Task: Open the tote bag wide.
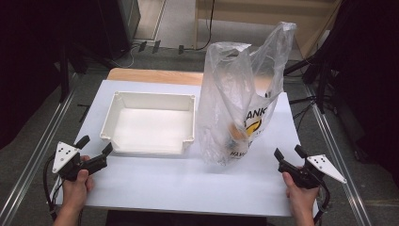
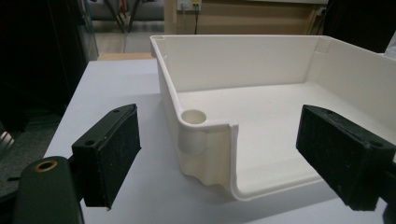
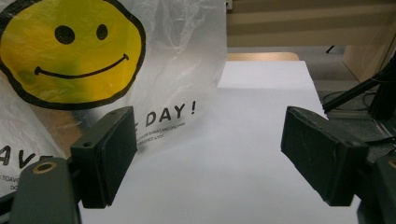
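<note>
One white tray [image 1: 123,100], one plastic bag [image 1: 230,94] (upright), two hand-held grippers agape.

the contents of the plastic bag [image 1: 237,101] stay unclear: through the crumpled film in the high view only an orange-brown blur near the bag's bottom can be made out, and what it is cannot be told. the bag's print is broken by folds there, so just a few letters read. in the right gripper view the bag [image 3: 93,60] is cut by the left and top edges, its wording partly behind the near jaw, and the small print is too fine to read. in the left gripper view the white tray [image 2: 261,93] runs off the right edge, its near right corner behind a jaw.
</note>
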`<act>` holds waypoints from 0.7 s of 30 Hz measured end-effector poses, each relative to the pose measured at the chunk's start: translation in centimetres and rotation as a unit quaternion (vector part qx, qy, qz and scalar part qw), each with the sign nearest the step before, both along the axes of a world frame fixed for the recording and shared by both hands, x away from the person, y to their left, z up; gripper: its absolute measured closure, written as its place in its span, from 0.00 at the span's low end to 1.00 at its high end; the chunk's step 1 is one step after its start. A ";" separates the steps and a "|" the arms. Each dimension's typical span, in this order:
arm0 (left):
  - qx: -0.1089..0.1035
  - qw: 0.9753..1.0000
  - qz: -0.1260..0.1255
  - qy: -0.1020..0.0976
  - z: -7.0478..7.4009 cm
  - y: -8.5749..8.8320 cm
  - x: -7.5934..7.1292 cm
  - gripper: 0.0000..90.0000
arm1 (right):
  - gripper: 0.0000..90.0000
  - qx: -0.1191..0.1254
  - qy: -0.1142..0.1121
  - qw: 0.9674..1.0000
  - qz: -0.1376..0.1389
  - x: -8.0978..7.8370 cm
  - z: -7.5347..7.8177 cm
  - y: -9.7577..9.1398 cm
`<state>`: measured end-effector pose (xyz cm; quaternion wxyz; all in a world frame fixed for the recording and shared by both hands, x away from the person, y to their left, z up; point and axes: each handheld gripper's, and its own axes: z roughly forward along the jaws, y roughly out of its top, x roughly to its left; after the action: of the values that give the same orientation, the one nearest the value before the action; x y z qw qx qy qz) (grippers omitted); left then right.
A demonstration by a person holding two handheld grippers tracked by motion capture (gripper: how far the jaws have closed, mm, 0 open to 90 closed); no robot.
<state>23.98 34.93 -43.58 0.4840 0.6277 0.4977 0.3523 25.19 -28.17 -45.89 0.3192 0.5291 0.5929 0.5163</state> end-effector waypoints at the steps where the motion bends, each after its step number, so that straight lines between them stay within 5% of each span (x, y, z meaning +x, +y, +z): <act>1: -0.002 1.000 0.000 -0.001 0.0 0.0 0.0 0.15 | 0.21 0.002 0.001 1.000 0.000 0.0 0.1 0.1; 21: -0.018 1.000 -0.002 0.002 1.2 -1.1 0.2 0.16 | 0.27 0.036 -0.011 0.999 0.030 -0.3 3.6 3.4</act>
<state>24.17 33.88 -42.39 0.4947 0.6210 0.5035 0.3407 24.86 -24.79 -42.28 0.2909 0.5167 0.5862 0.5520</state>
